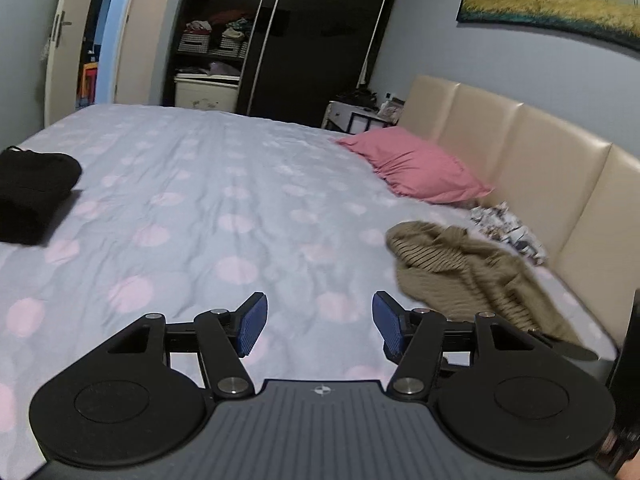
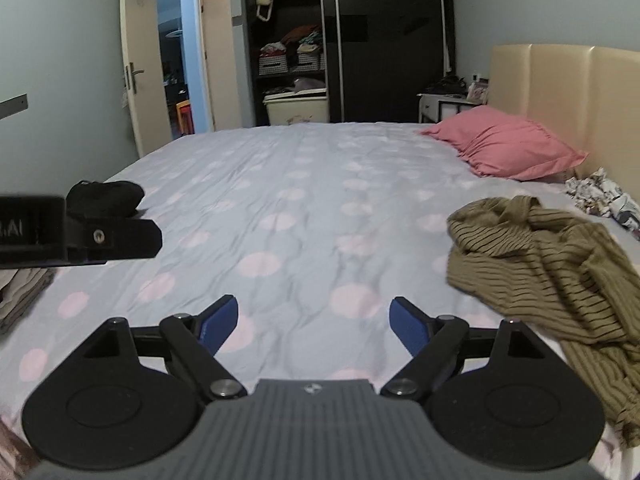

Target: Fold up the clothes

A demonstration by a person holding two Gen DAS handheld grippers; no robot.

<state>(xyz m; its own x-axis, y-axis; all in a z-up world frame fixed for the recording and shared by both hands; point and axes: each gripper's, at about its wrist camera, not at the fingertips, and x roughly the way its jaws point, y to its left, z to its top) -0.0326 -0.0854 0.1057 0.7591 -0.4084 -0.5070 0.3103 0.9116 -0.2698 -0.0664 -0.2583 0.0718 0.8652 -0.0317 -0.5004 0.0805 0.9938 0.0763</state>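
A crumpled olive striped knit garment (image 1: pixel 476 272) lies on the bed (image 1: pixel 224 208) to the right, near the headboard; it also shows in the right wrist view (image 2: pixel 552 280). My left gripper (image 1: pixel 319 326) is open and empty above the bedspread, left of the garment. My right gripper (image 2: pixel 314 326) is open and empty, also left of the garment. A folded black garment (image 1: pixel 32 196) lies at the far left of the bed, and it shows in the right wrist view (image 2: pixel 106 198). The left gripper's body (image 2: pixel 76 232) juts into the right wrist view.
A pink pillow (image 1: pixel 416 168) lies by the beige headboard (image 1: pixel 552 184). A black-and-white patterned cloth (image 1: pixel 508 228) lies between pillow and olive garment. A stack of folded beige clothes (image 2: pixel 20 296) sits at the left edge. A dark wardrobe (image 1: pixel 312 32) and nightstand (image 1: pixel 360 114) stand beyond.
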